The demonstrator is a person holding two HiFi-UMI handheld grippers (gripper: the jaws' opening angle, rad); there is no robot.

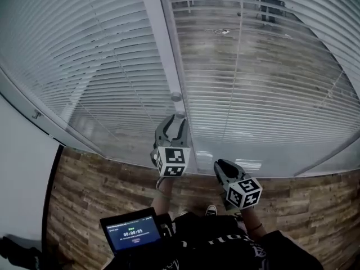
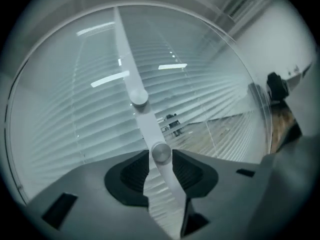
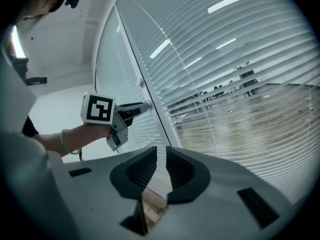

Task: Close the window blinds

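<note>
White slatted blinds (image 1: 253, 77) hang behind glass on both sides of a white upright frame bar (image 1: 162, 44). The slats right of the bar are tilted so the room beyond shows through. Two round metal knobs sit on the bar. In the left gripper view the upper knob (image 2: 139, 98) is free and the lower knob (image 2: 161, 152) lies between the jaws. My left gripper (image 1: 171, 122) is open around that lower knob, its pads barely apart from it. My right gripper (image 1: 220, 166) hangs lower and to the right, shut with nothing in it, away from the glass.
The glass wall meets a wood-plank floor (image 1: 84, 190) just below the grippers. A small screen (image 1: 131, 231) showing a timer sits at the person's waist. A white wall (image 1: 22, 167) stands at the left. The left gripper (image 3: 131, 110) also shows in the right gripper view.
</note>
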